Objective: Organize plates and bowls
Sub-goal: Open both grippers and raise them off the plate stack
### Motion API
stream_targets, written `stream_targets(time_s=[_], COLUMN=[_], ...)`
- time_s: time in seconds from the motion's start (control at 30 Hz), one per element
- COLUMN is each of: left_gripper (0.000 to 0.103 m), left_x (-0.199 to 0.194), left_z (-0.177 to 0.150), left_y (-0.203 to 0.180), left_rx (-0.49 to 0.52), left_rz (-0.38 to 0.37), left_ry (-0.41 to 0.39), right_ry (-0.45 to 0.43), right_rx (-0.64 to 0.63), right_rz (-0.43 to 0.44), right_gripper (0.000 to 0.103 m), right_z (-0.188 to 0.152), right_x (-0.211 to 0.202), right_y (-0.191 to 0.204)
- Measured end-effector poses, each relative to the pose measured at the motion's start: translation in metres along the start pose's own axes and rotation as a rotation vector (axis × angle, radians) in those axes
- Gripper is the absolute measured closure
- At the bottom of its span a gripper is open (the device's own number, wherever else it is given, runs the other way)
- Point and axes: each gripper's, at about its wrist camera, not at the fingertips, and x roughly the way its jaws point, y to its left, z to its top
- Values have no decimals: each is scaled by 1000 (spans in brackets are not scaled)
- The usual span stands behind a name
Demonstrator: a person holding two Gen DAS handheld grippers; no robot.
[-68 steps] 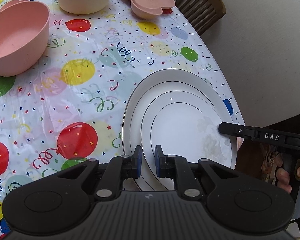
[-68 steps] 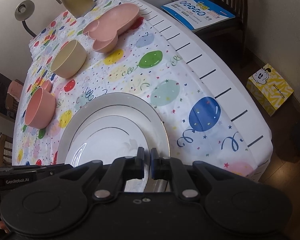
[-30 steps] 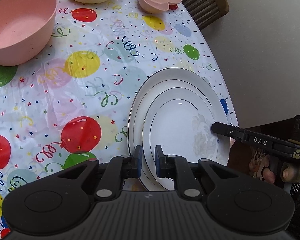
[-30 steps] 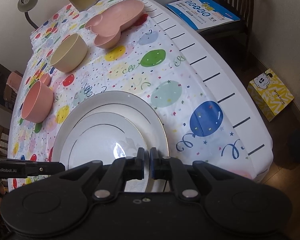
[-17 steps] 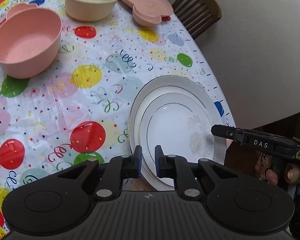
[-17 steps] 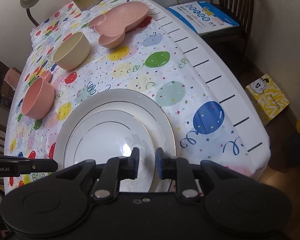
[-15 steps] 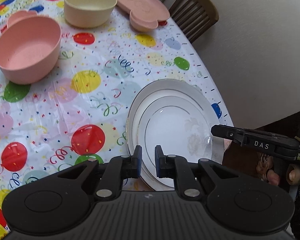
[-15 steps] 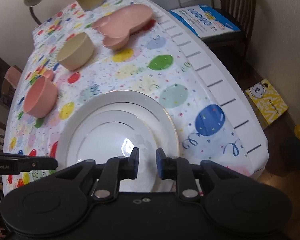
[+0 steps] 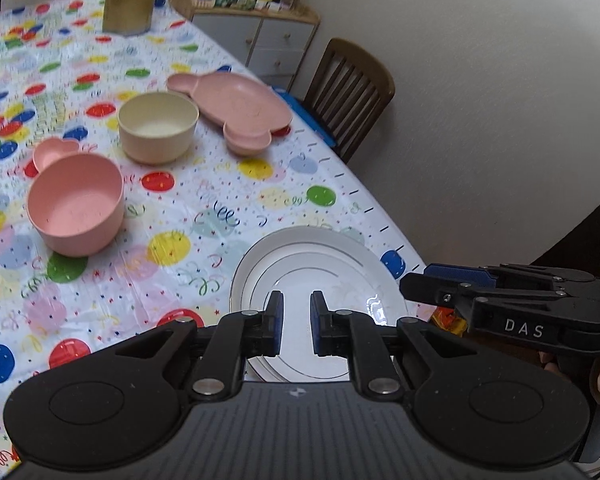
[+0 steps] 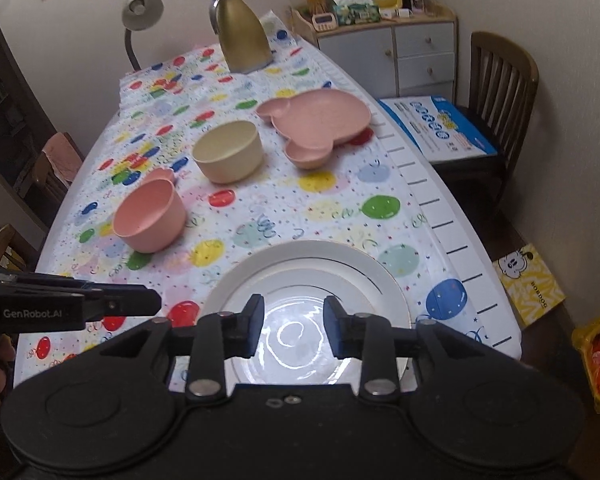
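A: Both tools are up above the stacked white gold-rimmed china plates (image 10: 312,258), which sit flat near the front edge of the balloon-print surface (image 10: 260,208), a smaller plate nested on the larger one

B: And the left hand-held gripper (image 9: 296,328)?

A: Jaws drawn in to a narrow gap, nothing between the blue pads, only the plate far below them. The right hand-held gripper (image 10: 294,326) has just been opening: its jaws stand moderately apart, empty, framing the glossy plate centre

B: What else is out there?

A: A round pink plastic bowl (image 9: 76,206) on the left with a small pink heart-shaped dish (image 9: 52,152) touching behind it, a cream plastic bowl (image 10: 228,156) just beyond, and a pink animal-shaped divided plate (image 10: 320,128) at the far right side. All well apart from the white stack

B: Background?

A: Gold metal jug (image 10: 242,36) at the far end, wooden chair (image 9: 348,92) by the wall
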Motion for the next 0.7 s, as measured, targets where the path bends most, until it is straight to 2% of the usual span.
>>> stream_targets(time_s=[0.17,0.37,0.6,0.7], left_gripper=[90,88,57,52], left_x=[-19,-33,-44,-45], left_z=[0,3,11,18], left_y=[-11,-16,-22,-23], left_rx=[40,53,59,70], left_rz=[7,5,17,39], left_ry=[-56,-95,-157,-184], right_ry=[-47,-101,-145,-167], right_rx=[-21,-40,-61,-75], right_rz=[-4,-15,-18,-19], right_gripper=[63,46,27,20], right_z=[-1,1,10,17], right_x=[-18,-36,-52,-55], right_y=[17,30,37,37])
